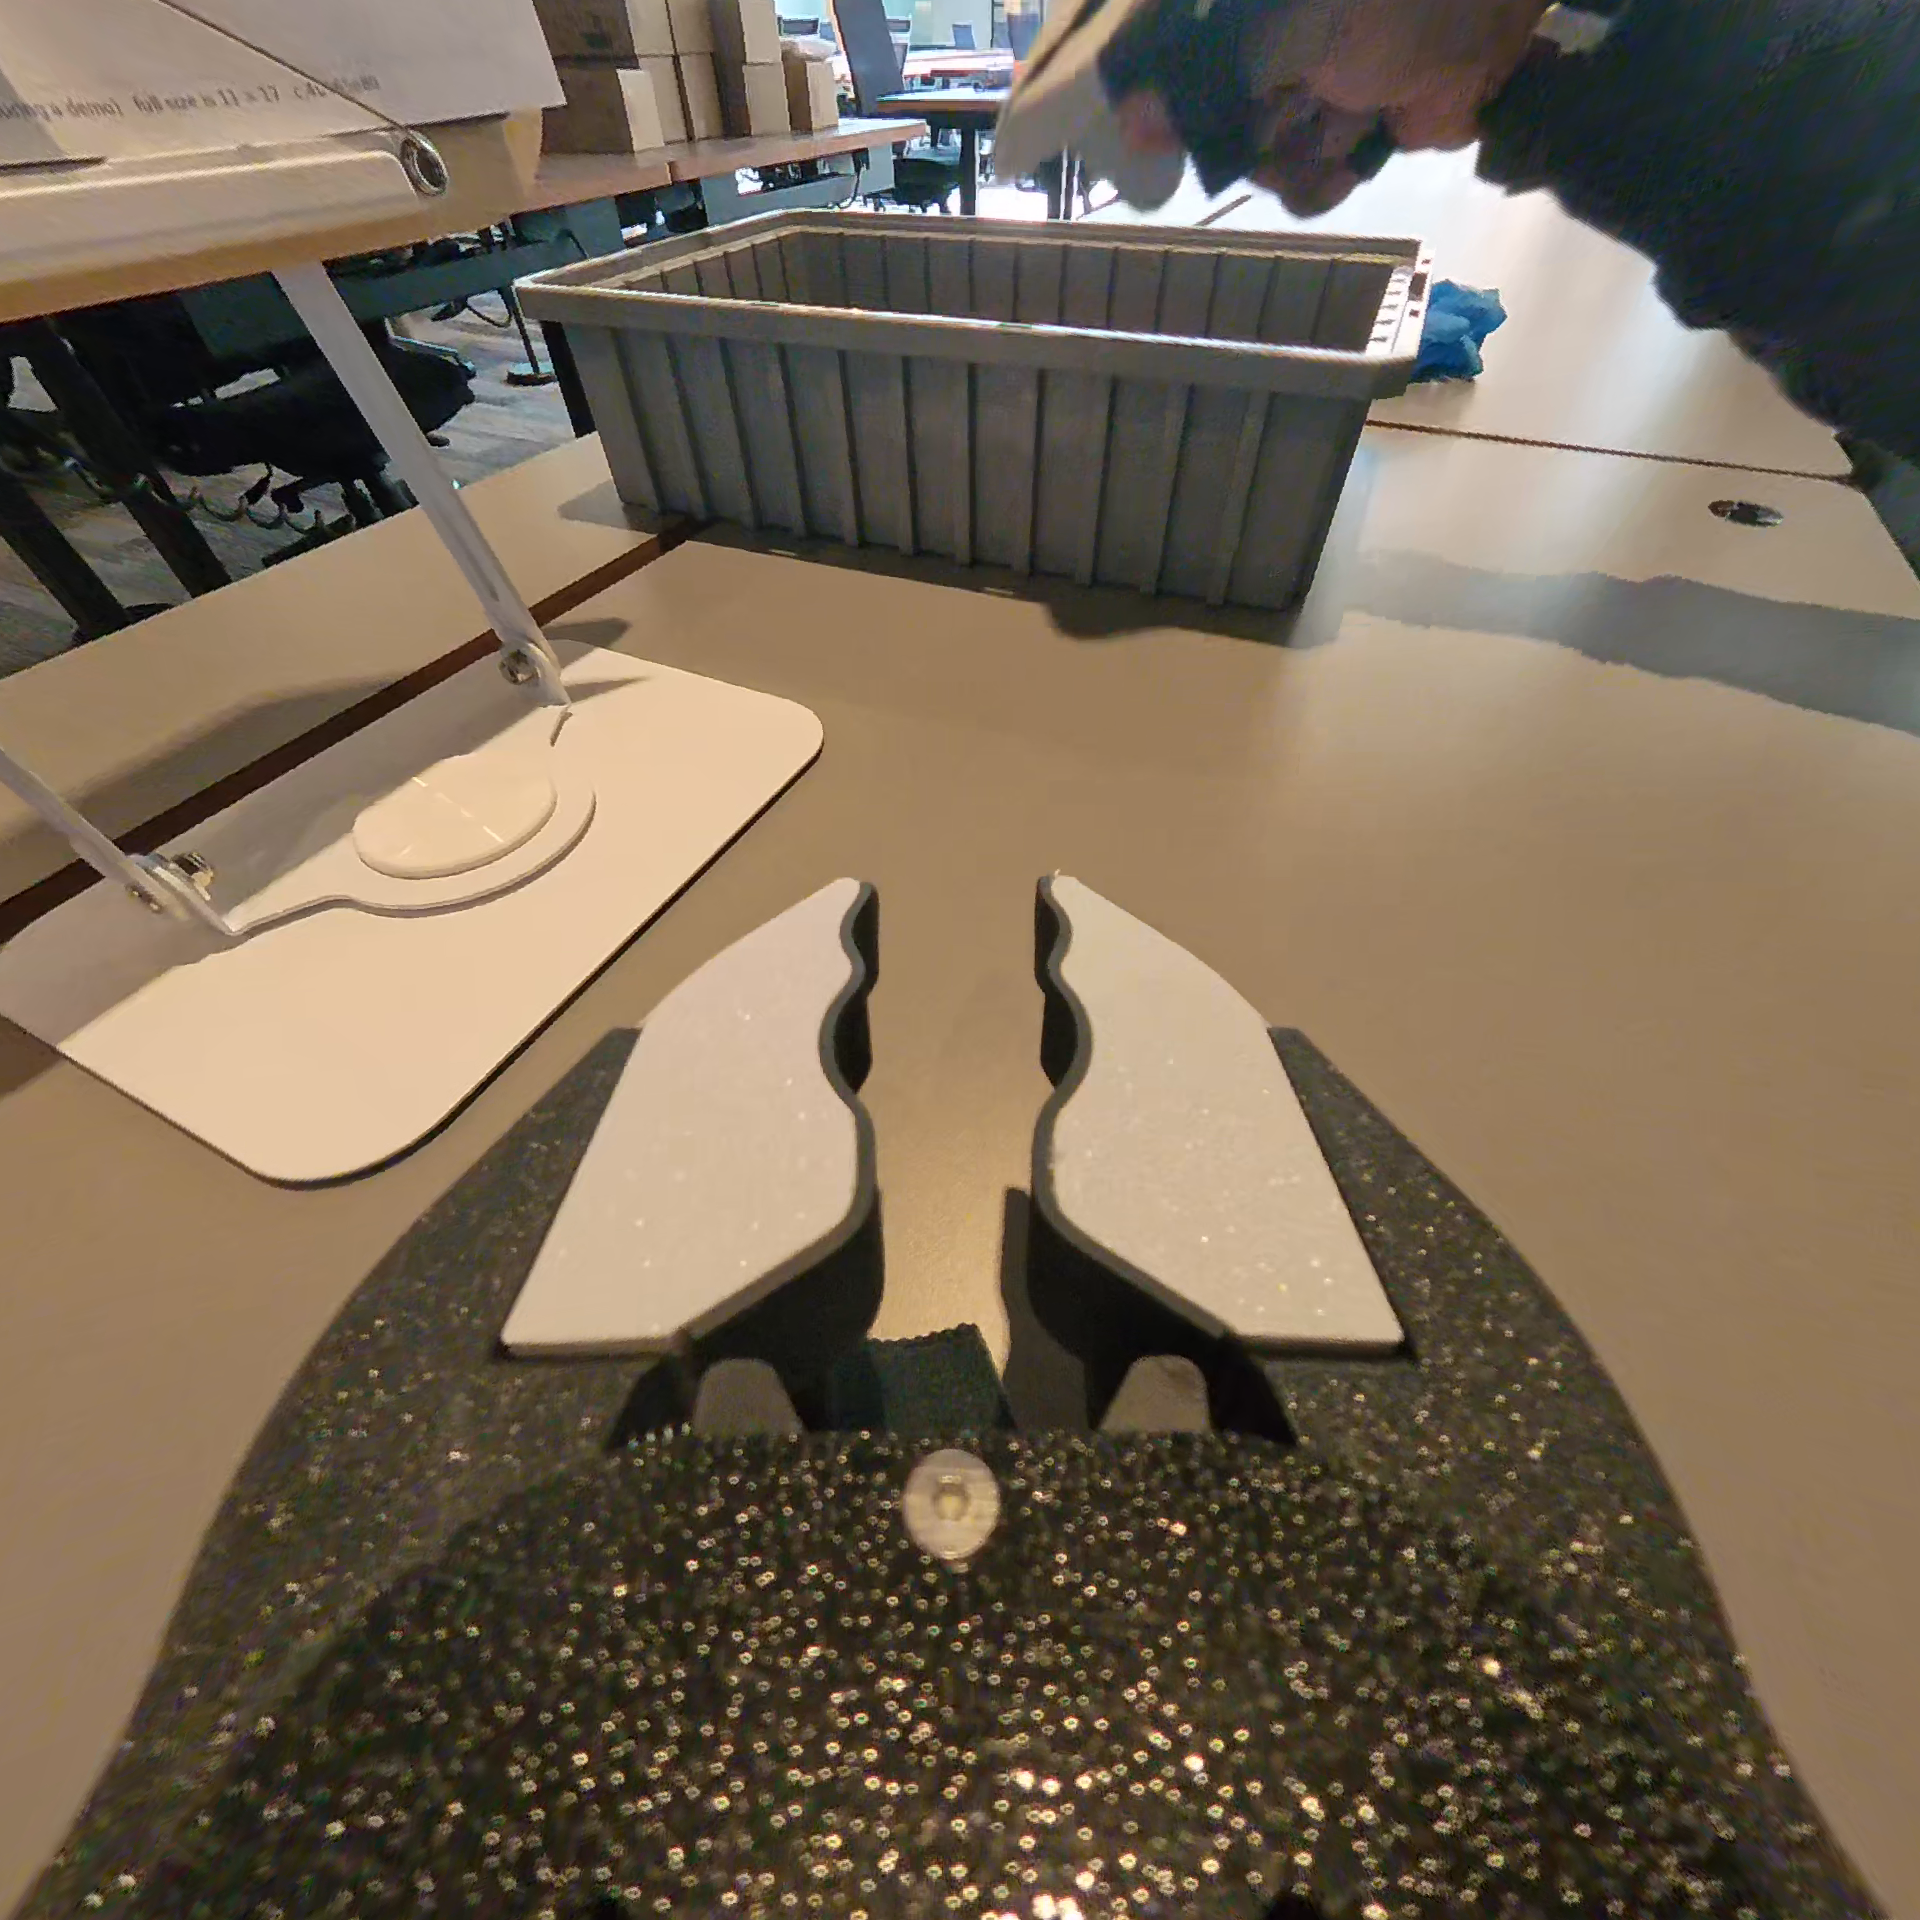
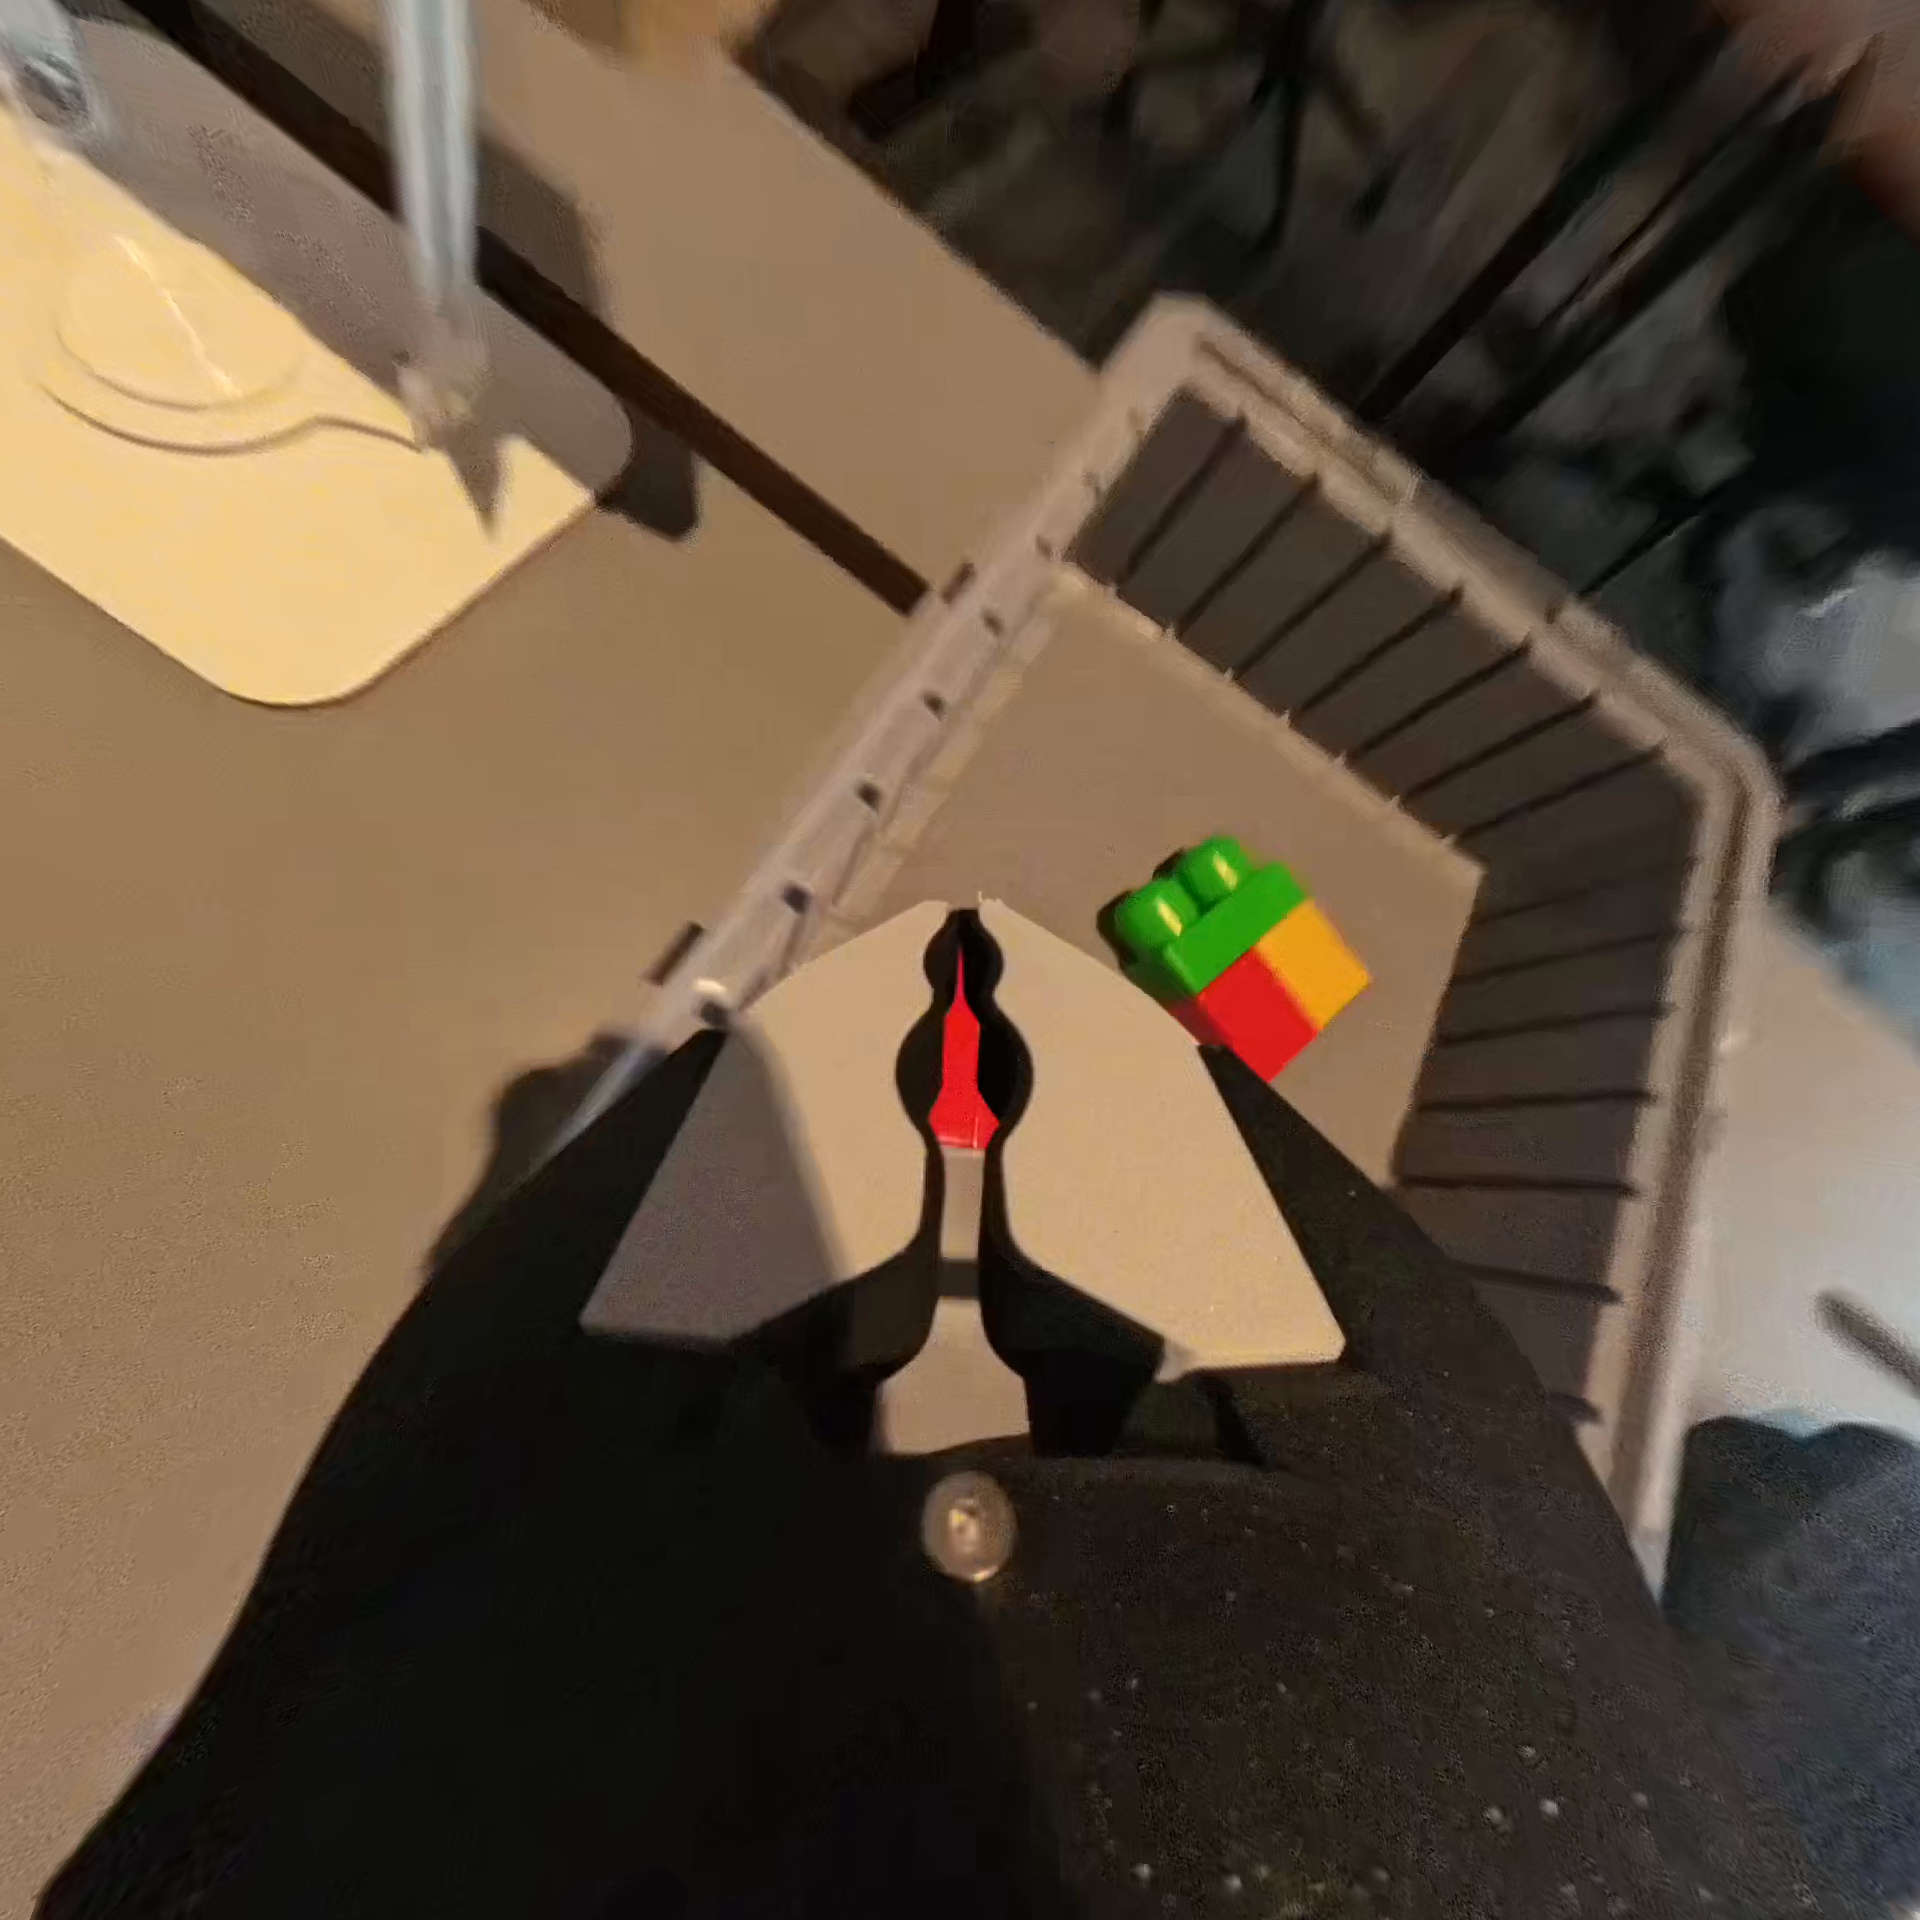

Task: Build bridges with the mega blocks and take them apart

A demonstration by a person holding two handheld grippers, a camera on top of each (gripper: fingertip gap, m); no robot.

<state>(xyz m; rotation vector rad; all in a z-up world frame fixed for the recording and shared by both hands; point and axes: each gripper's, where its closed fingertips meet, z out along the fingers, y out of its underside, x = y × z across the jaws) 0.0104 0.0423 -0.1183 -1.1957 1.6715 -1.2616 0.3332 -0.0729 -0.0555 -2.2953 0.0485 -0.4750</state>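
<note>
Left tongs (image 1: pixel 956 914) low over the matte tan surface (image 1: pixel 1351 935), fingers parted with a clear gap and nothing between them. Open, bare room straight ahead as far as the grey ribbed plastic bin (image 1: pixel 935 447), standing square on the surface with its near wall facing and its rim unbroken. To the left, a flat white rounded-corner stand base (image 1: pixel 416 987) just beside the left finger's outer edge, thin white legs slanting up from it to a raised board. A dark seam across the surface, passing behind that base and under the bin's near left corner. Beyond the bin's far right corner, a crumpled blue object (image 1: pixel 1465 322), too small to identify. High at the upper right, above the bin's far rim, the right tongs (image 1: pixel 1091 125), blurred, in a dark-gloved hand (image 1: pixel 1330 94). From the right wrist, right tongs (image 2: pixel 966 914) angled down into the bin near its left rim (image 2: pixel 883 748), fingertips pressed together. A red sliver (image 2: pixel 961 1081) visible through the narrow slit between the fingers; clamped or merely lying below, impossible to tell. A small stack of mega blocks (image 2: pixel 1236 956), green on top of red and orange, tilted on the bin floor just beside the right finger's outer edge, apart from the ribbed far walls. Much motion blur throughout.
</note>
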